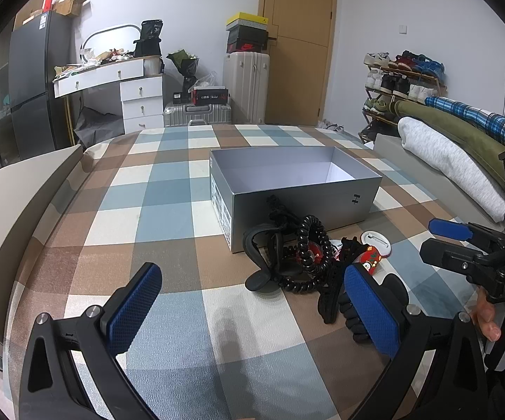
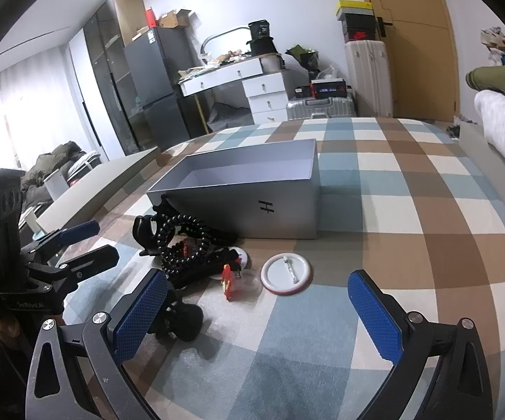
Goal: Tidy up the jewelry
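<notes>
An open grey box (image 1: 298, 189) sits on the checked bedcover; it also shows in the right wrist view (image 2: 252, 189). In front of it lies a pile of black hair clips and a black spiral band (image 1: 308, 259), a small red figure charm (image 1: 371, 259) and a round white pin badge (image 2: 286, 273). My left gripper (image 1: 252, 301) is open and empty, just short of the pile, its right pad (image 1: 371, 311) beside a black claw clip. My right gripper (image 2: 256, 304) is open and empty, near the badge and red charm (image 2: 228, 280).
Folded blankets (image 1: 452, 150) lie along the bed's right side. A grey board (image 1: 25, 203) runs along the left edge. Beyond the bed stand a dresser (image 1: 126, 87), suitcases (image 1: 245, 84), a shoe rack (image 1: 399, 80) and a door.
</notes>
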A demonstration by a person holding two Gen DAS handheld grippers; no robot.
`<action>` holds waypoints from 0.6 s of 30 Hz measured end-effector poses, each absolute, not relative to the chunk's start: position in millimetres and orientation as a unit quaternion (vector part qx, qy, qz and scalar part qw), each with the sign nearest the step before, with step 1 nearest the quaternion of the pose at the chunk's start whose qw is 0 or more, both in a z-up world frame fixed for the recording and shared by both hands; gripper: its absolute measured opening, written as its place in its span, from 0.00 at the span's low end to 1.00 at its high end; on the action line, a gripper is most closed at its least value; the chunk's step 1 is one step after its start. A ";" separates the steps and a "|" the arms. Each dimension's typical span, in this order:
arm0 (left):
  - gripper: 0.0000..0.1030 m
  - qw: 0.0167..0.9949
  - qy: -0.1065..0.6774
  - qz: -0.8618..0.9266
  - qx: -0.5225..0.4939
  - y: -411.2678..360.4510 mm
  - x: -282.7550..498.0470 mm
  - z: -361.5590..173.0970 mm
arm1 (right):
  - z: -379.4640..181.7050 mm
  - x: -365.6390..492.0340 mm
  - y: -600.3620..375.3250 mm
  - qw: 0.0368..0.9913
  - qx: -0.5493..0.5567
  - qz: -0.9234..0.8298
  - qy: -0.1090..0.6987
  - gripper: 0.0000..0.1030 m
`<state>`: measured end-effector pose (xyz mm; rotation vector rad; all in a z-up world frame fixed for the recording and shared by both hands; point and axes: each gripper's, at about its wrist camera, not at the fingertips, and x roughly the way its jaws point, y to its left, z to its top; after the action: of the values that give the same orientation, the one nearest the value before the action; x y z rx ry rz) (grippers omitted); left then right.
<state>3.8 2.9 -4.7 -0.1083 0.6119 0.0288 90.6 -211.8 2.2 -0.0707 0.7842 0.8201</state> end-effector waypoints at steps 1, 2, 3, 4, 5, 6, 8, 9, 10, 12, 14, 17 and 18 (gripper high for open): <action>0.99 0.952 0.301 0.014 -0.053 3.0 3.9 -4.8 | 2.0 91.1 -212.0 0.843 -0.033 0.387 0.372 1.00; 0.99 0.952 0.301 0.015 -0.053 2.7 3.8 -4.7 | 1.8 91.0 -211.9 0.843 -0.033 0.387 0.372 1.00; 0.99 0.952 0.301 0.015 -0.054 3.1 3.9 -4.8 | 1.7 90.9 -211.9 0.843 -0.033 0.387 0.373 1.00; 0.99 0.952 0.301 0.015 -0.054 3.2 3.9 -4.8 | 1.6 90.9 -211.6 0.843 -0.033 0.385 0.374 1.00; 0.99 0.952 0.301 0.014 -0.054 2.7 3.9 -4.7 | 1.4 91.0 -211.3 0.843 -0.034 0.384 0.374 1.00; 0.99 0.952 0.302 0.014 -0.055 2.9 4.4 -5.0 | 1.1 91.2 -211.0 0.843 -0.034 0.384 0.375 1.00; 0.99 0.952 0.302 0.015 -0.054 2.6 3.8 -5.1 | 0.5 91.2 -210.7 0.843 -0.035 0.383 0.376 1.00; 0.99 0.952 0.302 0.015 -0.054 2.2 3.8 -5.2 | 0.3 91.0 -211.0 0.842 -0.035 0.383 0.378 1.00; 0.99 0.952 0.303 0.015 -0.053 2.6 3.9 -5.3 | 0.3 91.0 -210.8 0.842 -0.035 0.383 0.378 1.00; 0.99 0.952 0.302 0.015 -0.054 3.3 3.5 -5.2 | 0.3 90.7 -209.6 0.842 -0.037 0.383 0.378 1.00; 0.99 0.952 0.302 0.015 -0.055 3.0 3.9 -5.1 | -0.1 90.3 -208.6 0.842 -0.041 0.382 0.378 1.00; 0.99 0.951 0.303 0.016 -0.056 4.0 3.8 -5.7 | -0.9 90.8 -207.4 0.843 -0.044 0.377 0.381 1.00; 0.99 0.951 0.303 0.017 -0.055 4.0 4.0 -5.5 | -1.5 91.2 -207.4 0.843 -0.045 0.374 0.383 1.00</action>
<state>4.0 4.0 -5.5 -0.1127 0.6168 0.0343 91.2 -207.4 -1.5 -0.0954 0.8086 0.7901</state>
